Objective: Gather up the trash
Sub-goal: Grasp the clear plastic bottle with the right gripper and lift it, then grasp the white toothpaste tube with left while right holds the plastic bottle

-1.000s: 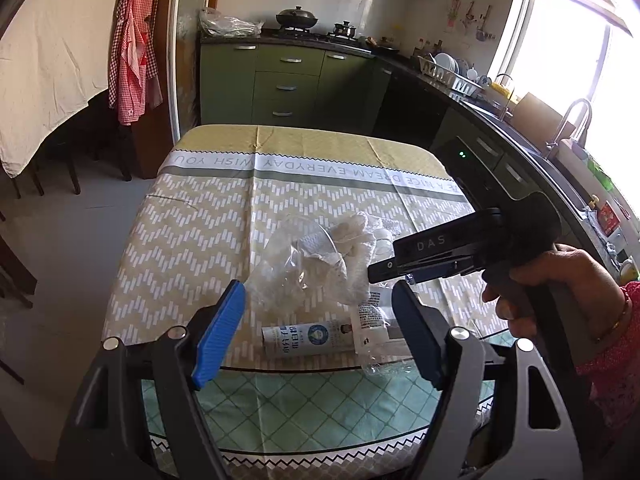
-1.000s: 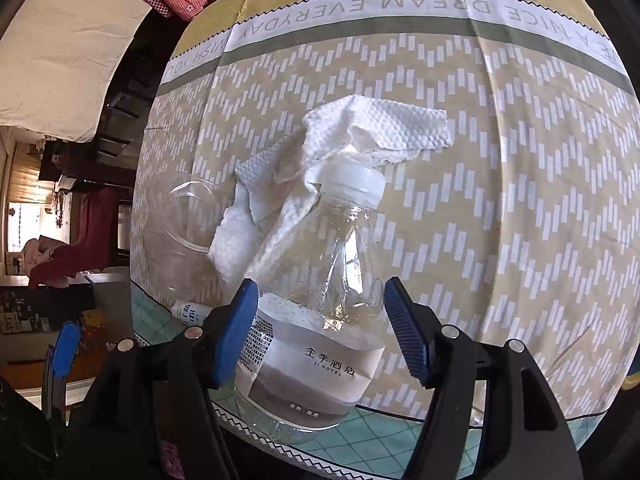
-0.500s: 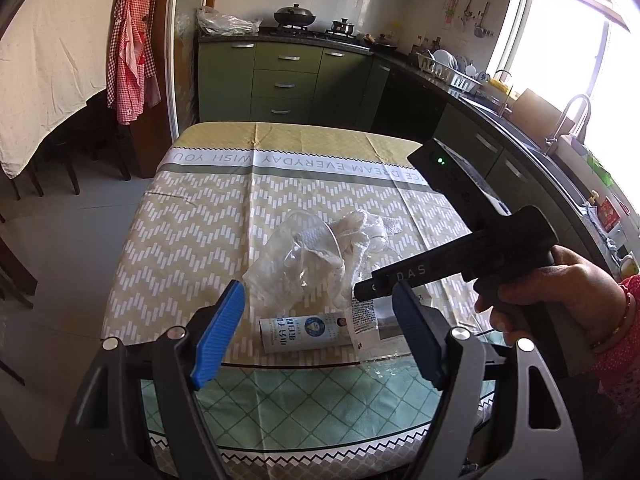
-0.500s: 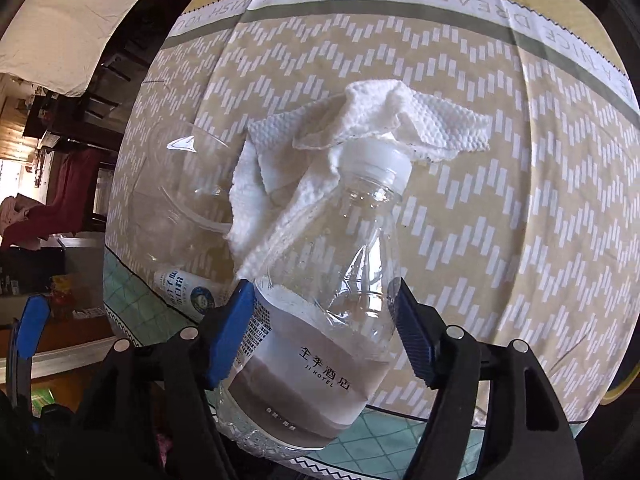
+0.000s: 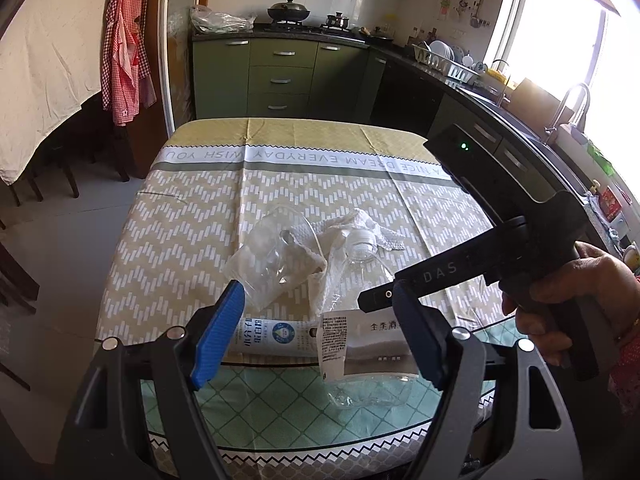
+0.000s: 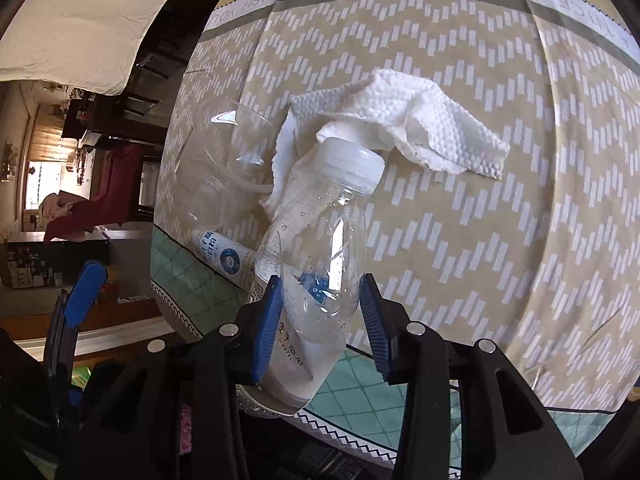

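Observation:
A clear plastic bottle (image 6: 320, 248) with a white cap and white label lies near the table's front edge, also in the left wrist view (image 5: 360, 312). My right gripper (image 6: 322, 320) is shut on its body, squeezing it. A crumpled white paper towel (image 6: 416, 120) lies beyond the cap. A clear plastic cup (image 6: 224, 160) lies on its side to the left, also in the left wrist view (image 5: 276, 256). A small white tube (image 5: 276, 334) lies by the front edge. My left gripper (image 5: 316, 340) is open and empty above the front edge.
The table (image 5: 192, 216) has a yellow and white zigzag cloth. Green kitchen cabinets (image 5: 280, 76) stand behind it. A counter with a sink and dish rack (image 5: 448, 64) runs along the right. A checked apron (image 5: 124, 52) hangs at the left.
My right gripper has closed its jaws onto the bottle and dented it. The left gripper has stayed open and barely moved.

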Demonstrator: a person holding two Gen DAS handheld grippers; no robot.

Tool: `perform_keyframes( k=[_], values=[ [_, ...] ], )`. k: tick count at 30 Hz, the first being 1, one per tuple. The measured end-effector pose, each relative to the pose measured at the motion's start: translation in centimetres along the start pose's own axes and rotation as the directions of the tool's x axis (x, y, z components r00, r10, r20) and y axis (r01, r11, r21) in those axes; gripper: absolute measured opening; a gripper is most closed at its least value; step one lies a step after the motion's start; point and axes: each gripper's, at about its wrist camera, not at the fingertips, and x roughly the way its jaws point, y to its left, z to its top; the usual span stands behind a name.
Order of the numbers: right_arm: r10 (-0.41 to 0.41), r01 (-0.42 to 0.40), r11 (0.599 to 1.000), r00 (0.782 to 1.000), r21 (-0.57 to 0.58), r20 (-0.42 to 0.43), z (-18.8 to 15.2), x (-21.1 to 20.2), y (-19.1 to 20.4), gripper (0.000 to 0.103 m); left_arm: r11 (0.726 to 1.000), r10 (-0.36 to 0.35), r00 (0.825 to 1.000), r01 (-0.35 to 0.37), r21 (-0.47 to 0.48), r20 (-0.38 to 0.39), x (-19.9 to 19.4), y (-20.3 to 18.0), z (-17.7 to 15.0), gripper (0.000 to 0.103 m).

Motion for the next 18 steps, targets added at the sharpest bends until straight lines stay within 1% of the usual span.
perform_keyframes(
  k=[2,5,9,13,15,16,17,18],
  values=[
    [-0.04,0.041,0.998,0.999,-0.036,0.037,0.1,-0.8,0.7,0.039,1.0,0.003,1.0,-0.003,0.0,0.002,-0.1,0.0,0.0,0.072],
    [-0.075,0.079,0.996,0.993,-0.045,0.088,0.0,-2.6,0.6,0.039,1.0,0.009,1.0,-0.009,-0.004,0.01,-0.4,0.1,0.1,0.072],
    [-0.105,0.108,0.994,0.984,-0.015,0.146,-0.3,-5.4,-1.2,0.039,1.0,0.016,1.0,-0.016,-0.001,0.01,-0.4,0.5,0.1,0.072],
    [-0.137,0.137,0.99,0.968,0.016,0.209,-1.1,-8.7,-3.2,0.039,1.0,0.024,1.0,-0.024,0.017,0.002,-0.1,0.6,0.8,0.072],
    [-0.142,0.14,0.99,0.962,0.024,0.235,-1.7,-10.4,-4.0,0.039,0.994,0.049,0.999,-0.048,0.095,-0.004,0.3,-0.2,1.2,0.072],
    [-0.143,0.14,0.99,0.957,0.03,0.252,-2.0,-11.3,-4.5,0.04,0.988,0.043,0.999,-0.04,0.148,-0.02,0.6,-0.7,1.3,0.072],
    [-0.141,0.136,0.99,0.954,0.038,0.266,-2.3,-12.2,-5.0,0.04,0.98,0.018,0.999,-0.008,0.201,-0.045,1.1,-1.2,1.3,0.072],
    [-0.14,0.132,0.99,0.951,0.046,0.276,-2.6,-12.9,-5.5,0.04,0.965,-0.021,0.997,0.04,0.26,-0.076,1.5,-1.7,1.1,0.072]
  ],
)
